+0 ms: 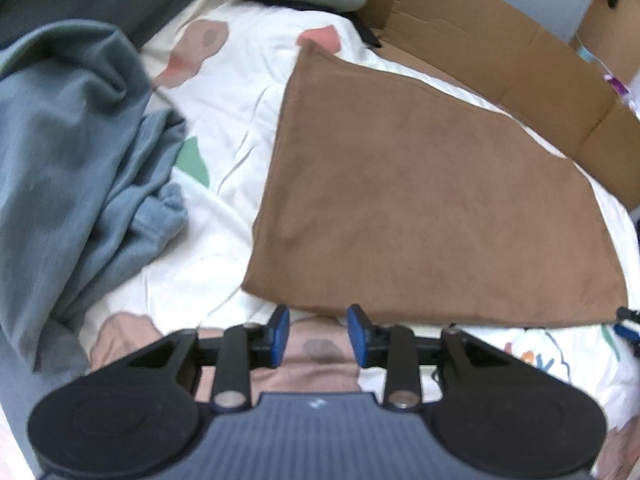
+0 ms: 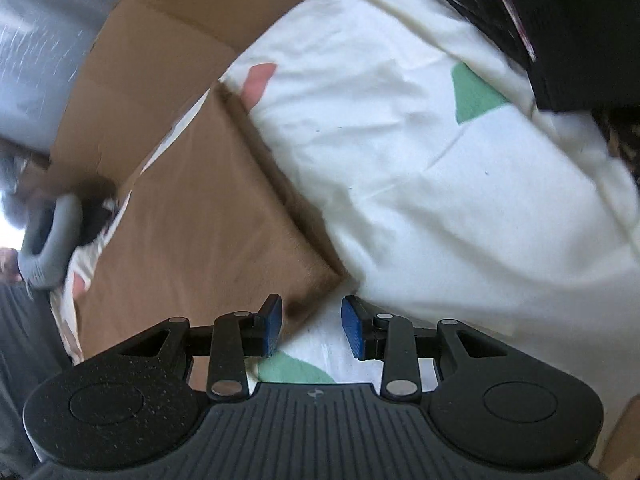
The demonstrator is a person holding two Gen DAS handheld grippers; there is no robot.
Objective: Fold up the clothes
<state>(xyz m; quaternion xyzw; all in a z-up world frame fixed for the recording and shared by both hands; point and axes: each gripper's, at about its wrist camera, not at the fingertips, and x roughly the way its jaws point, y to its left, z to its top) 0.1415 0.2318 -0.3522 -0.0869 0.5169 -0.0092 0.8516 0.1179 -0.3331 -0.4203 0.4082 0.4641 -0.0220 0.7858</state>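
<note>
Parted fingers (image 1: 362, 336) above brown cloth (image 1: 432, 208) edge

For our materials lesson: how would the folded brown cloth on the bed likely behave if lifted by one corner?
The brown cloth would probably droop and unfold, since it lies flat as soft layers. Its matte, suede-like nap suggests it grips rather than slips. It looks light, barely denting the white bedsheet.

The folded cloth (image 1: 420, 200) in the middle of the left wrist view is plain brown, without any pattern. Under it the sheet (image 1: 224, 128) is cream white with flat patches of pink, green and pale brown. At the left of the frame the crumpled garment (image 1: 72, 160) is grey-blue. At the upper right the cardboard (image 1: 500, 52) is light brown. The pads (image 1: 282, 330) at the bottom are blue on black arms.
</note>
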